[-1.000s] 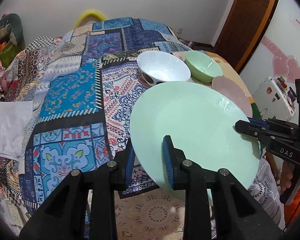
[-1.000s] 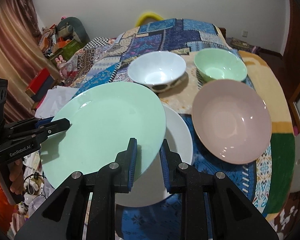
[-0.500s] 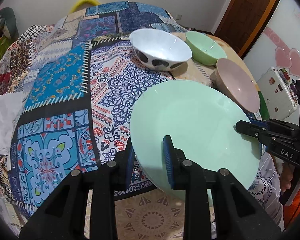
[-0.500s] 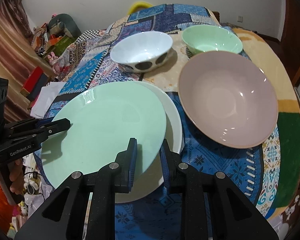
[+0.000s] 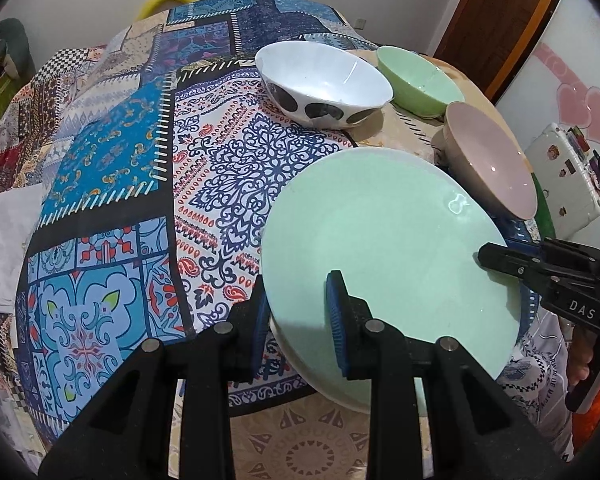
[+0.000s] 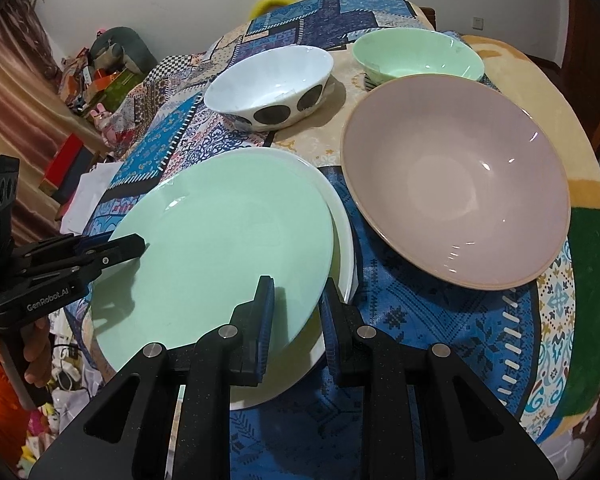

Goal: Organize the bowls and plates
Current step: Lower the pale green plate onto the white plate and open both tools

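A mint green plate [image 5: 384, 248] [image 6: 220, 240] is held by its rim from two opposite sides. My left gripper [image 5: 298, 320] is shut on its near-left edge. My right gripper [image 6: 296, 320] is shut on the opposite edge, and shows in the left wrist view as black jaws [image 5: 504, 260]. The plate lies close over a white plate [image 6: 342, 216] on the table; I cannot tell whether they touch. Behind stand a white bowl with black spots [image 5: 324, 76] [image 6: 268, 76], a green bowl [image 5: 416, 76] [image 6: 416, 56] and a wide pink bowl [image 5: 496, 160] [image 6: 456, 184].
A patchwork cloth [image 5: 112, 168] covers the round table. A white folded cloth [image 5: 0, 248] lies off its left side. Toys and boxes [image 6: 100, 80] clutter the floor by a curtain. A white sticker-covered box [image 5: 564, 184] and a wooden door [image 5: 496, 20] are to the right.
Both grippers have come down with the green plate, which now sits low over the white plate. The bowls look nearer and larger. Both grips are unchanged.
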The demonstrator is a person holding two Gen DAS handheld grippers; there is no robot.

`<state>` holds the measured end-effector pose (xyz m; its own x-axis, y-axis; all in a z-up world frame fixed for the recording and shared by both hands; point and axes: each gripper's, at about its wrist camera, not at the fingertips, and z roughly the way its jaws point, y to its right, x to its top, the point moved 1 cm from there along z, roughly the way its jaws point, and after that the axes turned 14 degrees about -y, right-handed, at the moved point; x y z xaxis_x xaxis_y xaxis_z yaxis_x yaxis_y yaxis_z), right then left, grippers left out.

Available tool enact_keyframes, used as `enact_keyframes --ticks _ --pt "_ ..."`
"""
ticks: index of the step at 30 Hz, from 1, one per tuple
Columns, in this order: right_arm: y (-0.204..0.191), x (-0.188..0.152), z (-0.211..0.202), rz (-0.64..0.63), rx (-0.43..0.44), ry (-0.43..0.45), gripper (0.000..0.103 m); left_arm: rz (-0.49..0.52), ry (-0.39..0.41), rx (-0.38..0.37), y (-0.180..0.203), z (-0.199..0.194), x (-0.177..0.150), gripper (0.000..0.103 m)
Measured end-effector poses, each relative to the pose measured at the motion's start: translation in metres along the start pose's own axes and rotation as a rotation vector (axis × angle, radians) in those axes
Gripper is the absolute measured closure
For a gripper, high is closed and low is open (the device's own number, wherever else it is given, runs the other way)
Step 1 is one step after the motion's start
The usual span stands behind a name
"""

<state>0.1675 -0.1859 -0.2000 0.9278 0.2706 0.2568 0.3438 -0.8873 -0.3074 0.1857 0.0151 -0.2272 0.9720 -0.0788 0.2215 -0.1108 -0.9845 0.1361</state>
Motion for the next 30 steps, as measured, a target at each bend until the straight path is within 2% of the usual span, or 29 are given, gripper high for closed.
enact_keyframes --ticks 7,19,22,26,29,30 --pt "0.002 0.001 0.001 0.0 0.015 0.001 0.082 0.035 0.0 0.069 0.004 0.005 0.0 0.075" --pt "-0.002 -0.004 -0.004 -0.024 -0.026 0.013 0.082 0.05 0.004 0.073 0.007 0.006 0.002 0.075" --pt "0.0 -0.005 -0.011 -0.025 -0.074 0.034 0.078 0.045 0.009 0.066 0.008 0.004 0.001 0.075" --pt "0.004 -0.007 -0.023 -0.031 -0.089 0.061 0.076 0.045 0.041 0.067 0.011 -0.01 0.002 0.075" --pt "0.01 -0.007 -0.035 -0.024 -0.105 0.099 0.071 0.039 0.064 0.056 0.016 -0.021 0.005 0.07" --pt "0.011 -0.007 -0.038 -0.02 -0.109 0.112 0.07 0.038 0.073 0.053 0.017 -0.025 0.006 0.065"
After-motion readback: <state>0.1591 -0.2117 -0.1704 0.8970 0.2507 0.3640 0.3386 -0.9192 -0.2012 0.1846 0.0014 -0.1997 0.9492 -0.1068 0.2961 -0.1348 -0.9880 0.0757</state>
